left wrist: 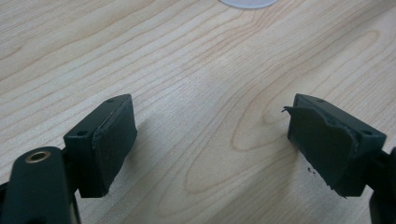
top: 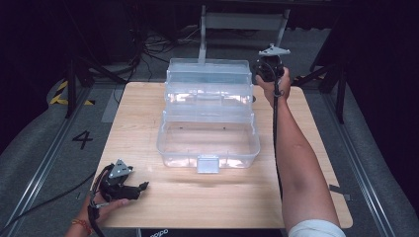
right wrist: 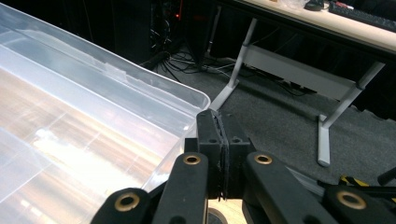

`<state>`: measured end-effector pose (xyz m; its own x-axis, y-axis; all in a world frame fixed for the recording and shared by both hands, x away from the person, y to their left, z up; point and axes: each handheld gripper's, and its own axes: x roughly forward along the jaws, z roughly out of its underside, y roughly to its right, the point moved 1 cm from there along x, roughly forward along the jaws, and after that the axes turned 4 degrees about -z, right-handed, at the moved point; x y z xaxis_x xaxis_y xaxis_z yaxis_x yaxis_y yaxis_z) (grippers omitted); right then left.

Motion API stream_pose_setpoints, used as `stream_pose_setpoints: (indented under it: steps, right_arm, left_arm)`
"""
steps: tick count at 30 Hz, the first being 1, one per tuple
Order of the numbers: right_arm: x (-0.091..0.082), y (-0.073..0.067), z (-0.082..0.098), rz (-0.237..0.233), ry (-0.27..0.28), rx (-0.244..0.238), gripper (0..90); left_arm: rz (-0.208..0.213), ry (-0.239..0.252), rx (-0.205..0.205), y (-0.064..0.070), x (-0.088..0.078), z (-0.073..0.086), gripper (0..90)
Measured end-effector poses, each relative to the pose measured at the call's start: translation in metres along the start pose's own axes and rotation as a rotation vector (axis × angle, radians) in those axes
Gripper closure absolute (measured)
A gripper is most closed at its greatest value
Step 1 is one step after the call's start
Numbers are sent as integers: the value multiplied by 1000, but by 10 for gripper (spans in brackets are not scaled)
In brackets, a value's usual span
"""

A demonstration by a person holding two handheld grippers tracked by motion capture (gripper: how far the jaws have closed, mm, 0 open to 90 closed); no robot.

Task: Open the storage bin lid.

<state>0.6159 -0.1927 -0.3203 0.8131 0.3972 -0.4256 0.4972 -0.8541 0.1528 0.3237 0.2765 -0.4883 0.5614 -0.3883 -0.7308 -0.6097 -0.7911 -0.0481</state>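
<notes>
On wooden table (top: 148, 123), clear tiered box (top: 207, 140), open

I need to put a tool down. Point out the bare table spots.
Bare wood lies between the clear box and the table's near edge, right of the left gripper. Narrow strips flank the box. The far middle is crowded by it.

We see a wooden table (top: 207, 197) on a grey floor (top: 34, 148) with a black number four (top: 82, 139) painted on it. Behind, we make out tangled cables (right wrist: 187, 65) and a white-legged desk (right wrist: 299, 74) in the dark.
</notes>
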Motion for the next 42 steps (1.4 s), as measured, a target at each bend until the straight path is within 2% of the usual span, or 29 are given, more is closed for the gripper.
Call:
stream_pose_setpoints:
  steps: [8,15,19,24,29,31,35,42]
  right_arm:
    - [-14,-5,1,-9,7,-18,882]
    - [-33,-10,5,-22,13,-51,871]
    - [-47,-14,10,-29,10,-82,870]
    - [-64,-17,21,-37,2,-96,869]
    - [-82,-18,32,-51,-2,-112,869]
    - [-88,-18,36,-60,-1,-105,869]
    - [-100,-19,40,-62,-4,-126,869]
    - [-117,-23,46,-92,10,-137,870]
  left_arm:
    - [0,-1,1,0,0,0,160]
    - [2,-1,-1,0,0,0,160]
    - [5,-2,4,0,0,0,160]
    - [3,1,19,-2,1,-1,156]
    - [8,2,14,-1,1,-1,155]
    - [9,2,14,-1,1,-1,155]
    - [9,2,14,-1,1,-1,155]
    - [9,-1,6,-1,1,-1,155]
